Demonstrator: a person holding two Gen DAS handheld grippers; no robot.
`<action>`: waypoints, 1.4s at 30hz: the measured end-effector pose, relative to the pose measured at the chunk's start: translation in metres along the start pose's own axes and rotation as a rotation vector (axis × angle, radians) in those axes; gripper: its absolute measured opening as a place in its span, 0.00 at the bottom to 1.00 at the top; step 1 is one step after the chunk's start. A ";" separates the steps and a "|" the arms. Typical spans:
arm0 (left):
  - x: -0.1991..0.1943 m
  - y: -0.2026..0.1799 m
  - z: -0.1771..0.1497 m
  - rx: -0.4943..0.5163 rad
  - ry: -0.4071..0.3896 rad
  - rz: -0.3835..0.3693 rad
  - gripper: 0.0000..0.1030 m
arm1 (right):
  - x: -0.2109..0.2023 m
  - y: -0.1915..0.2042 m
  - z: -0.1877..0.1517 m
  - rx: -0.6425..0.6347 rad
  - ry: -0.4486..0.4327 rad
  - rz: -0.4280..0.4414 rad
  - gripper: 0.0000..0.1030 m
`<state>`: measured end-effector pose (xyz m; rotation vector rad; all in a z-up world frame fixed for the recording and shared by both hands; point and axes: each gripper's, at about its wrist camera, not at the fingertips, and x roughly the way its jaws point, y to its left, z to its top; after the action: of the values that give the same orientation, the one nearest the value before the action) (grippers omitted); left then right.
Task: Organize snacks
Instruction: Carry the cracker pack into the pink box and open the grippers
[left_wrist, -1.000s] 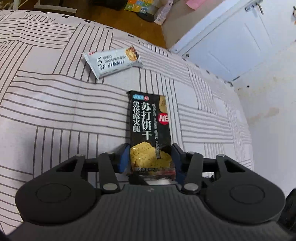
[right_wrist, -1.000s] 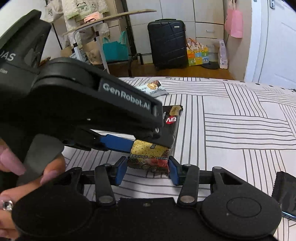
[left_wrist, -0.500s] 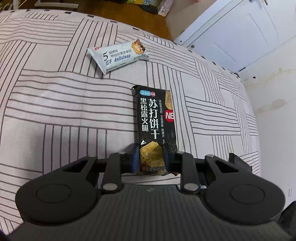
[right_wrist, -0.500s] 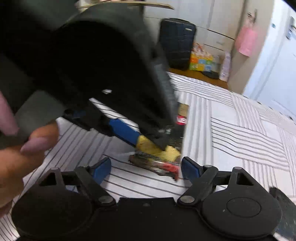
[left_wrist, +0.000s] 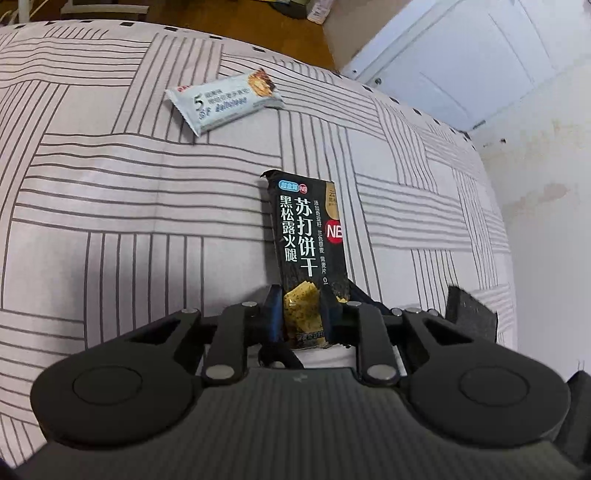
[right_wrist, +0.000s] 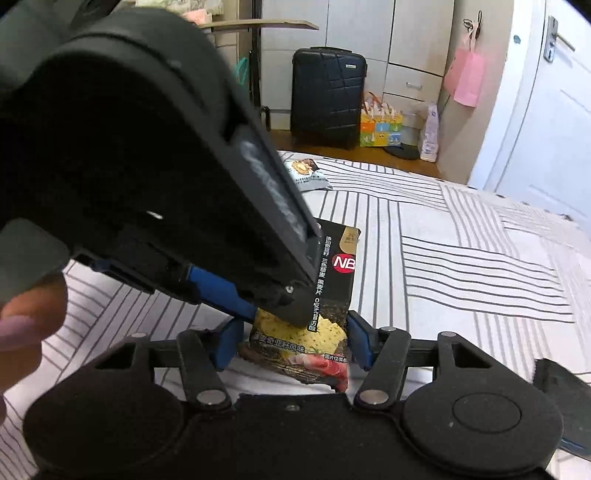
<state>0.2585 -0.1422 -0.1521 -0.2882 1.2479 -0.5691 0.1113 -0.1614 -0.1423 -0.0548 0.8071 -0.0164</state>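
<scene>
A black cracker packet (left_wrist: 310, 236) lies lengthwise on the striped bed sheet (left_wrist: 110, 184). My left gripper (left_wrist: 302, 314) is shut on its near end, and the wrapper is squeezed narrow between the pads. In the right wrist view the same packet (right_wrist: 336, 280) sits between the blue fingers of my right gripper (right_wrist: 293, 343), whose jaws are closing. The pads stand at the packet's two edges without squeezing it. The left gripper's blue finger (right_wrist: 221, 291) crosses in from the upper left. A white snack bar (left_wrist: 225, 101) lies farther up the bed, also visible behind the packet (right_wrist: 306, 173).
Another dark packet (left_wrist: 471, 314) lies at the right, near the bed's edge (right_wrist: 561, 384). A person's hand (right_wrist: 22, 321) holds the left tool. Beyond the bed stand a black suitcase (right_wrist: 327, 96), a pink bag (right_wrist: 467, 77) and a white door (right_wrist: 546, 129).
The left jaws closed onto the packet's near end and pinched it narrower. The right jaws swung wide open, then came back in around the packet. The left tool now fills more of the right view.
</scene>
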 end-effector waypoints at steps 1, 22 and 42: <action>-0.003 -0.001 -0.003 0.009 -0.001 0.001 0.20 | -0.003 0.002 -0.001 0.010 0.005 -0.003 0.63; -0.127 0.001 -0.087 0.071 -0.071 -0.005 0.20 | -0.090 0.052 0.010 -0.036 0.043 -0.012 0.63; -0.281 0.100 -0.085 -0.034 -0.317 0.104 0.21 | -0.108 0.163 0.077 -0.248 -0.171 0.193 0.63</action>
<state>0.1460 0.1040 -0.0010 -0.3268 0.9599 -0.3950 0.0910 0.0083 -0.0199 -0.2099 0.6376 0.2683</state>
